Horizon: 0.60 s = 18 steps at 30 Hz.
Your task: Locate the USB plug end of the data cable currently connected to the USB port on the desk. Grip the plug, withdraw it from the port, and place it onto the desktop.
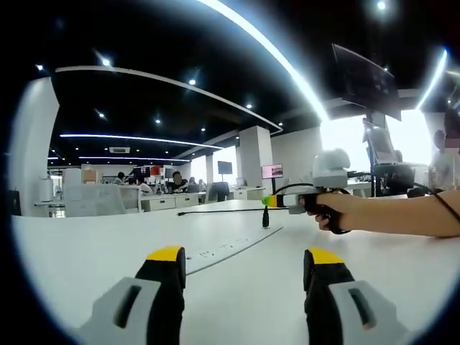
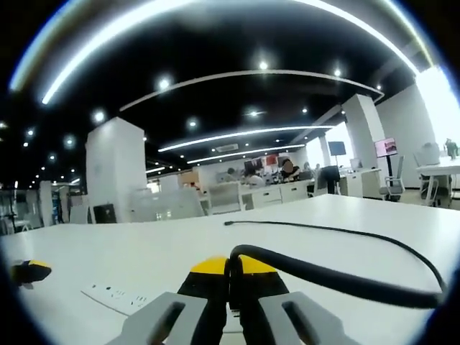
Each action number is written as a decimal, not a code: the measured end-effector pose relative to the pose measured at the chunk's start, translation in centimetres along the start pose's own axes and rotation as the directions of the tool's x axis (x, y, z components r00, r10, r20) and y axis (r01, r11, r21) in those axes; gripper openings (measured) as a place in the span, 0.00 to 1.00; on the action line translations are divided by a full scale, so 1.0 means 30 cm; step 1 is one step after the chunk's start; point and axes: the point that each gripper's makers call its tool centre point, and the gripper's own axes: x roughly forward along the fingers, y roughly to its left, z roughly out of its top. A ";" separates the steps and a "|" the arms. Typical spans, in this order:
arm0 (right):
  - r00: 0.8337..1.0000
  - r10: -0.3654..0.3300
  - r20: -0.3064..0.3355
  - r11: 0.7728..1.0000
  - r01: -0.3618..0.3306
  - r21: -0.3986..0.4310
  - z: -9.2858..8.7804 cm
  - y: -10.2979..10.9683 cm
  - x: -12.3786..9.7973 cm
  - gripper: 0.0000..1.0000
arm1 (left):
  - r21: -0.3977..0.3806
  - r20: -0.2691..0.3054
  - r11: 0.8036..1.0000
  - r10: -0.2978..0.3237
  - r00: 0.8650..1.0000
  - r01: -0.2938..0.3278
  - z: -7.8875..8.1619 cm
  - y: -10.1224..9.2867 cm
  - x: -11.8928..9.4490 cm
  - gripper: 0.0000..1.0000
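In the left gripper view a black USB plug (image 1: 265,217) stands upright over the far end of a white power strip (image 1: 230,248) set in the desk. I cannot tell whether it sits in the port or just above it. My right gripper (image 1: 270,202), held by a person's hand (image 1: 327,212), pinches its top. In the right gripper view the right gripper (image 2: 233,272) is shut, and the black cable (image 2: 338,277) leaves its tips, loops right and runs back across the desk. My left gripper (image 1: 244,262) is open near the strip's near end.
The white desk (image 1: 93,251) spreads wide around the strip. The power strip (image 2: 115,295) lies low on the left in the right gripper view, with the left gripper's yellow tip (image 2: 25,272) beyond it. Office desks, chairs and people (image 1: 176,183) are far behind.
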 end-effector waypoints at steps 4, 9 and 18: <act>1.000 0.005 -0.008 0.997 -0.006 -0.073 -0.001 0.024 0.005 0.06 | 0.000 0.000 1.000 0.000 1.000 0.000 0.000 0.000 0.000 0.67; 1.000 0.008 0.007 1.000 -0.008 -0.014 0.001 0.007 0.001 0.06 | 0.000 -0.001 1.000 0.001 1.000 -0.001 -0.001 0.000 0.001 0.67; 1.000 0.003 0.021 1.000 -0.003 0.010 0.002 -0.002 -0.009 0.06 | 0.004 -0.003 1.000 0.001 1.000 -0.001 -0.004 -0.001 0.003 0.67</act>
